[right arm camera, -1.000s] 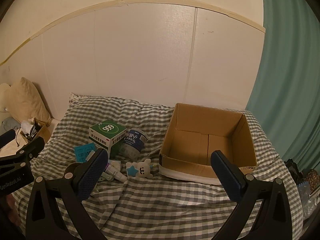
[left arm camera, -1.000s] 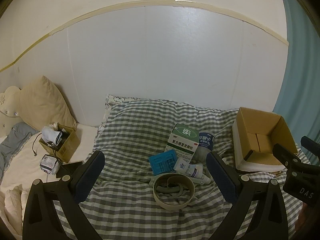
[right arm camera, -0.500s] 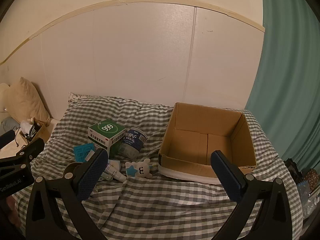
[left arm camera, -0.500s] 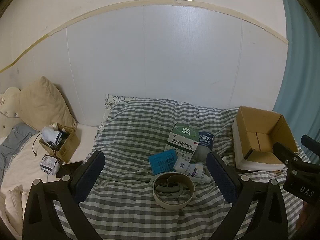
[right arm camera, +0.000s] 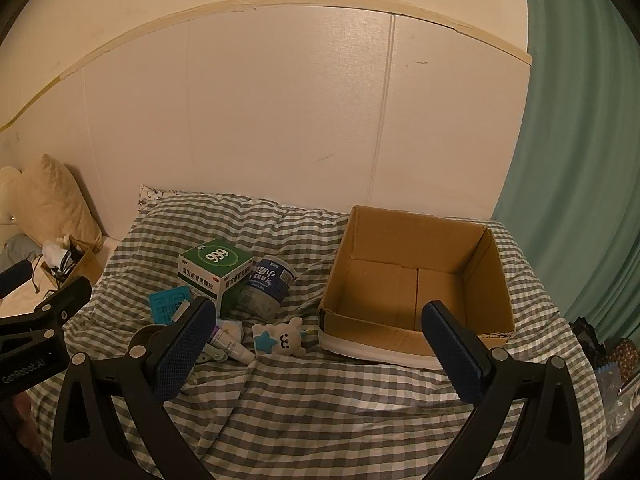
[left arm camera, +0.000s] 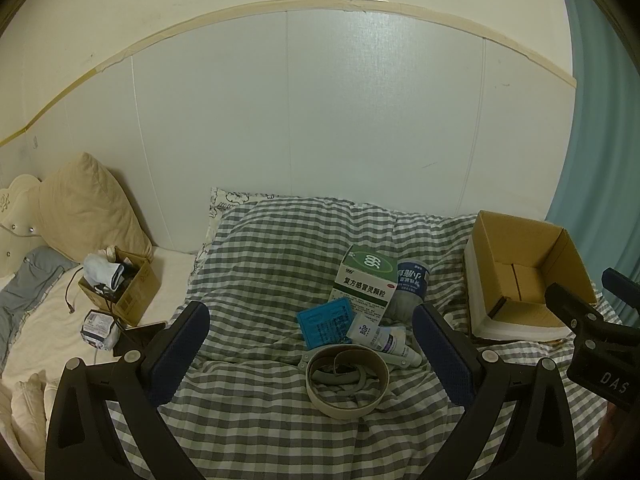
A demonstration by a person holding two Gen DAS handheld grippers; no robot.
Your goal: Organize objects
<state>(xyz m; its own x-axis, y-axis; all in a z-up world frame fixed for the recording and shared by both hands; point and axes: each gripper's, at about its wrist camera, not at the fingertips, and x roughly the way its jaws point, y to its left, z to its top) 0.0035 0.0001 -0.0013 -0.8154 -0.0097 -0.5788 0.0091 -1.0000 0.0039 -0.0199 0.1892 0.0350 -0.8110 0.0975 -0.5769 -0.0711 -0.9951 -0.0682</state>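
Cardboard box [right arm camera: 416, 276] sits open-topped at the right edge of a gray-checked quilt [right arm camera: 320, 400]; green medicine carton [right arm camera: 214, 270], blue jar [right arm camera: 268, 286], tube [left arm camera: 384, 340], teal packet [left arm camera: 326, 322], tape ring [left arm camera: 347, 376] & star plush [right arm camera: 280, 338] cluster mid-quilt, w/ plush nearest the box. Left gripper [left arm camera: 312, 354] & right gripper [right arm camera: 316, 344] both spread wide, holding nothing, above the quilt's near edge.

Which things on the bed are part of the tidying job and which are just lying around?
Job: green box, jar, blue packet, tube, tape ring, bear toy, empty carton.

Lying about: pillow, small cluttered box, curtain.
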